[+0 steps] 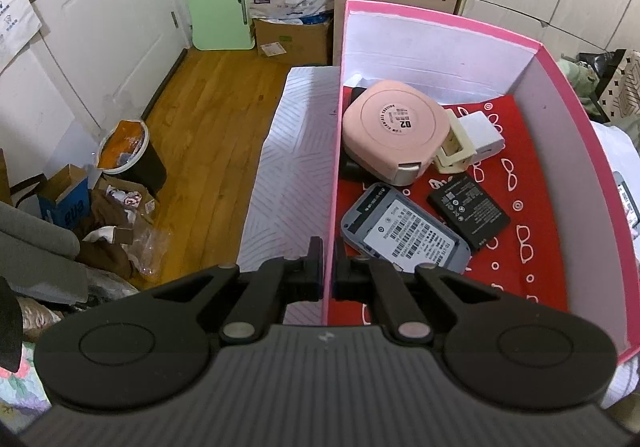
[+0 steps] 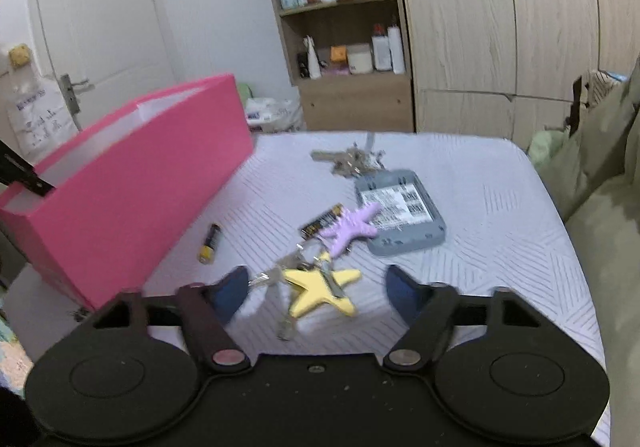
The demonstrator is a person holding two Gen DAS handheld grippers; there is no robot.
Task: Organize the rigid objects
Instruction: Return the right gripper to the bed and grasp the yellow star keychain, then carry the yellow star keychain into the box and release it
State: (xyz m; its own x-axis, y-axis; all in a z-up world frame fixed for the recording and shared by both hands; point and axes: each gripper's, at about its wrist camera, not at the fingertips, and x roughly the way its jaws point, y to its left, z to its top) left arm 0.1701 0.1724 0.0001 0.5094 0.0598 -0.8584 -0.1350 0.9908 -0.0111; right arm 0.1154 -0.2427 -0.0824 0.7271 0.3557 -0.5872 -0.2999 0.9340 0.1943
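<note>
My left gripper is shut on the left wall of the pink box, one finger outside and one inside. In the box lie a pink round case, a white charger, a black battery and a grey device. My right gripper stands open low over the bed. A yellow star keychain with keys lies between its blue pads, which do not touch it. Beyond are a purple starfish, a second grey device, two batteries and a key bunch.
The pink box stands at the left of the white mattress. Olive bedding is piled at the right. A shelf unit and wardrobe stand behind. Left of the bed, a bin and clutter sit on the wooden floor.
</note>
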